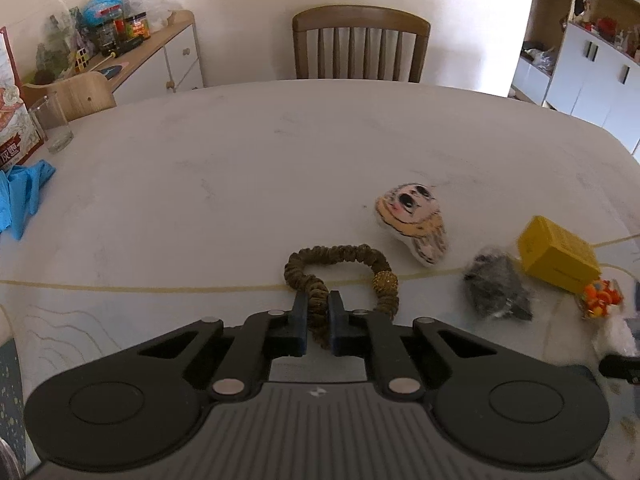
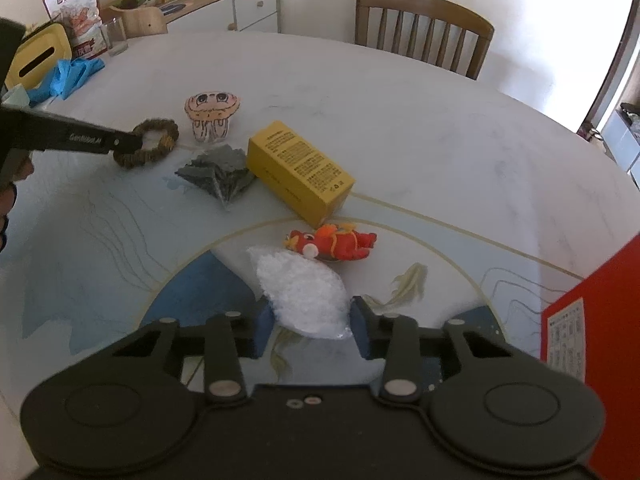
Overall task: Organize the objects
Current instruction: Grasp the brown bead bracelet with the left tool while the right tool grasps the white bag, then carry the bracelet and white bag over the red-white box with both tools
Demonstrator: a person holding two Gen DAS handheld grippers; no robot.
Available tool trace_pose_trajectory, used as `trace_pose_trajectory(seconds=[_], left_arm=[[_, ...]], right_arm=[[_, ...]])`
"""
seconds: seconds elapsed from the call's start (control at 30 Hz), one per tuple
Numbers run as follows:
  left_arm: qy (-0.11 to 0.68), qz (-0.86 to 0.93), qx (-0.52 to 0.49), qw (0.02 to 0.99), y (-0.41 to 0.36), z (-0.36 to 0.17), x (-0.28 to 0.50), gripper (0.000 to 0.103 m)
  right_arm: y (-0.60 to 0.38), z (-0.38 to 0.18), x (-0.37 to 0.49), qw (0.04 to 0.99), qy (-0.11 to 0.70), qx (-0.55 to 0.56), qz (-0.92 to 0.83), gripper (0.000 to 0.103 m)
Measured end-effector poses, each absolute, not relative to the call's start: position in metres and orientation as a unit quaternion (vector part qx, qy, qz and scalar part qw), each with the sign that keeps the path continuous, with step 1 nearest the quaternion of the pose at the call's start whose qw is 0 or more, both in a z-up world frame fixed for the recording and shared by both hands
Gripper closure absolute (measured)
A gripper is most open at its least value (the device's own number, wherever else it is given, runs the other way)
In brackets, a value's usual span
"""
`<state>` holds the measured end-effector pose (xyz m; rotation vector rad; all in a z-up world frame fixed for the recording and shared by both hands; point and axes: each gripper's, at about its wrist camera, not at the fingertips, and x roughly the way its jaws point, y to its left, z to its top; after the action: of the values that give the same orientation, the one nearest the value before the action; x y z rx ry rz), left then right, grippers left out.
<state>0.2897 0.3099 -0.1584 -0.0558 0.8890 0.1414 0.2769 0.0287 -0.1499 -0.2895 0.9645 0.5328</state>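
The left gripper (image 1: 318,308) is clenched on the scrunchie (image 1: 340,276), which lies on the table (image 1: 240,180). The right gripper (image 2: 312,320) is released, straddling the white bag (image 2: 304,292). Risk: the elastic scrunchie may stretch and slip free; the crinkly bag may squirm out on closing.
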Motion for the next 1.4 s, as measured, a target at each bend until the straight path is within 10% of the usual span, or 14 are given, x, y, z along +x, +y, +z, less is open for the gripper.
trace_pose_trajectory(seconds=[1.4], left_arm=[[0.408,-0.071,-0.059,0.908,0.143,-0.059,0.161,0.095]], right_arm=[[-0.111,-0.041,0.162,0.887,0.398,-0.007,0.236,0.068]])
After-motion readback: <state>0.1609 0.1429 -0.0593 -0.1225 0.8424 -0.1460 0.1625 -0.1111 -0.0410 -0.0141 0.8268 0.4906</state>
